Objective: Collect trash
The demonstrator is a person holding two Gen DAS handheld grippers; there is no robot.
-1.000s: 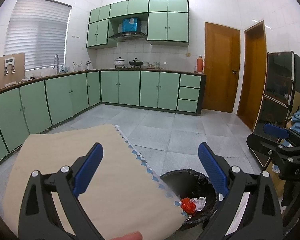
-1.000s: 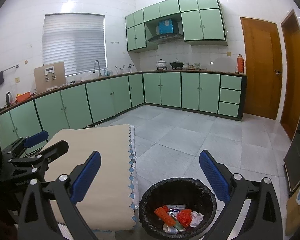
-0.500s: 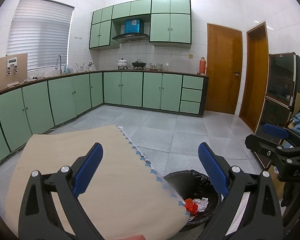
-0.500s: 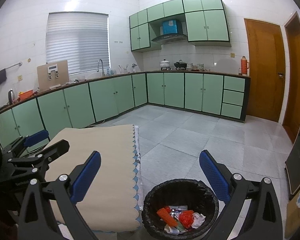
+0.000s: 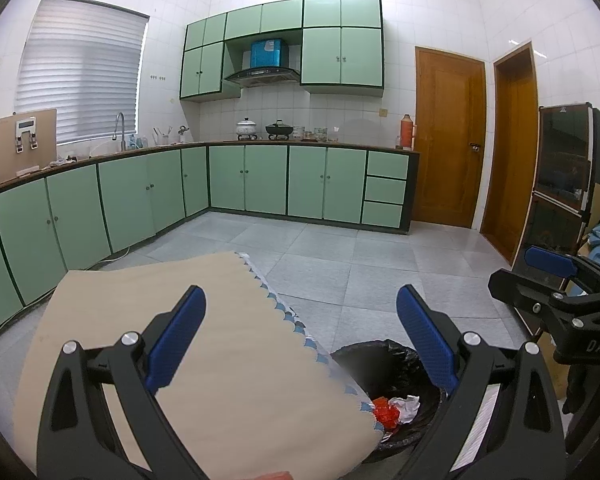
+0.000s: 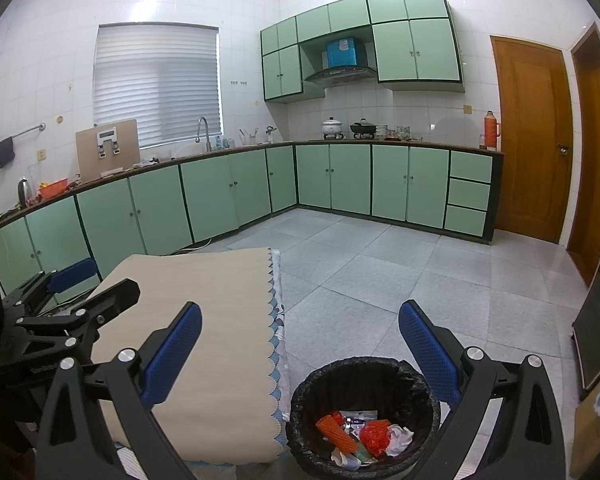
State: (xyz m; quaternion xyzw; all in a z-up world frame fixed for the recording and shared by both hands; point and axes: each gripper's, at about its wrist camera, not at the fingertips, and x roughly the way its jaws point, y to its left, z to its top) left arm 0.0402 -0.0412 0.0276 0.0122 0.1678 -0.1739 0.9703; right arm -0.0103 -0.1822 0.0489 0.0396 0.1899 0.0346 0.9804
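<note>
A black-lined trash bin (image 6: 364, 412) stands on the floor by the table's right edge, holding orange, red and white crumpled trash (image 6: 356, 434). It also shows partly in the left wrist view (image 5: 396, 396). My right gripper (image 6: 300, 352) is open and empty, above the bin. My left gripper (image 5: 300, 344) is open and empty, over the table's near right corner. The right gripper shows at the right of the left wrist view (image 5: 556, 276), and the left gripper at the left of the right wrist view (image 6: 72, 292).
A table with a beige cloth (image 6: 204, 320) and scalloped blue edge fills the lower left. Green cabinets (image 6: 340, 180) line the walls. Two wooden doors (image 6: 532, 140) stand at the right, with a dark cabinet (image 5: 560, 184) near them. Grey tiled floor (image 6: 380, 264) lies beyond.
Both grippers have lifted and tilted slightly, so the bin and table sit a little lower in view. Both stay open and empty.
</note>
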